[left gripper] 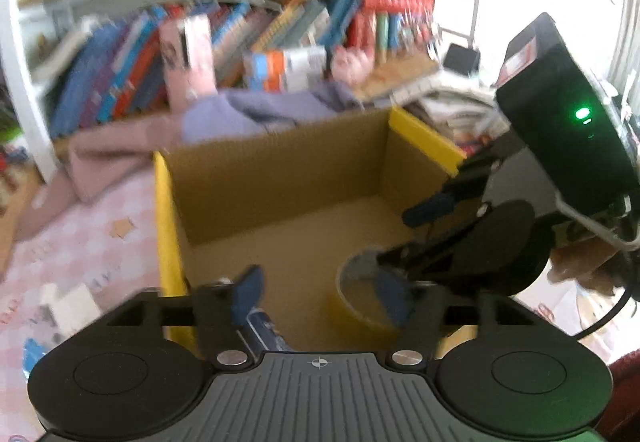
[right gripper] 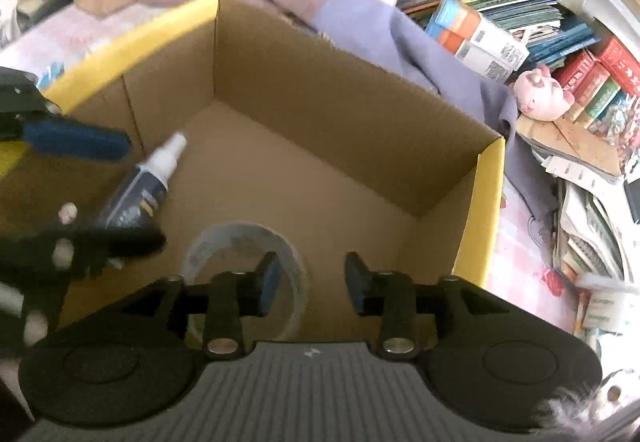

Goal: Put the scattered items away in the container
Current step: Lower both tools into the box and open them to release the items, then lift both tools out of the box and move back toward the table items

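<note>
A cardboard box with yellow flaps (left gripper: 280, 170) (right gripper: 360, 114) stands open below both grippers. Inside lie a roll of clear tape (right gripper: 244, 274) (left gripper: 360, 302) and a dark blue spray bottle with a white cap (right gripper: 140, 186) (left gripper: 264, 330). My left gripper (left gripper: 320, 294) is open above the box's near side, with the bottle just under its left finger, not gripped. My right gripper (right gripper: 312, 282) is open and empty above the tape roll. The right gripper also shows in the left wrist view (left gripper: 404, 246), and the left gripper's fingers (right gripper: 76, 142) in the right wrist view.
A purple cloth (right gripper: 400, 38) hangs at the box's far wall. Behind it are shelves of books (left gripper: 240, 42) and a pink plush toy (right gripper: 540, 94). The pink checked surface (left gripper: 80, 242) holds a white item (left gripper: 72, 306) and scraps left of the box. Paper piles (right gripper: 592, 218) lie right.
</note>
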The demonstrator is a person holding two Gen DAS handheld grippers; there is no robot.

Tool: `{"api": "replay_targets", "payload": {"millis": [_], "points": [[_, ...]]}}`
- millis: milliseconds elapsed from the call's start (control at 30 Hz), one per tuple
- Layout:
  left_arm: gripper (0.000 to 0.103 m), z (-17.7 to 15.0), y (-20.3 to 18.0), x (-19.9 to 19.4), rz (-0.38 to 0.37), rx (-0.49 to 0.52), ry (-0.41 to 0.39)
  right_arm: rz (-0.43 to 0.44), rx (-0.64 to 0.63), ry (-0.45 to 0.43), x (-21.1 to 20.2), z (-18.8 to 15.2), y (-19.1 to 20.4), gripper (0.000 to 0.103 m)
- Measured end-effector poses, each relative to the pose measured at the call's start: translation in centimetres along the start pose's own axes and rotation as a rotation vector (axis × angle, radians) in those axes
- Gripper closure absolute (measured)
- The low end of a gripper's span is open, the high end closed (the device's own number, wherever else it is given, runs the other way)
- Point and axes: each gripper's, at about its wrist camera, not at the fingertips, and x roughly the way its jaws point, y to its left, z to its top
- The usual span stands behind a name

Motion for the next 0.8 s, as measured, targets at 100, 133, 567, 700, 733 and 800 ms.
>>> {"api": "replay_targets", "payload": {"millis": [100, 133, 567, 700, 733, 800], "points": [[0.024, 0.0, 0.0, -1.8, 0.0, -0.014, -0.05, -0.004, 0.023, -0.042, -1.2, 0.1, 0.2, 0.051], [0.023, 0.0, 0.1, -2.4, 0.002, -0.027, -0.067, -0.006, 0.03, -0.058, -1.6, 0.1, 0.2, 0.047], [0.014, -0.9, 2.1, -10.5, 0.109, -0.127, -0.229, -0.091, 0.26, -0.304, -9.1, -2.2, 0.9, 0.035], [0.014, -1.5, 2.9, -12.2, 0.144, -0.154, -0.256, -0.148, 0.276, -0.378, -11.0, -3.1, 2.8, 0.033], [0.014, -1.8, 3.0, -12.6, 0.163, -0.154, -0.269, -0.159, 0.283, -0.394, -11.3, -3.3, 3.2, 0.032], [0.014, -2.2, 3.3, -13.5, 0.205, -0.148, -0.293, -0.185, 0.3, -0.428, -12.1, -3.6, 4.1, 0.028]]}}
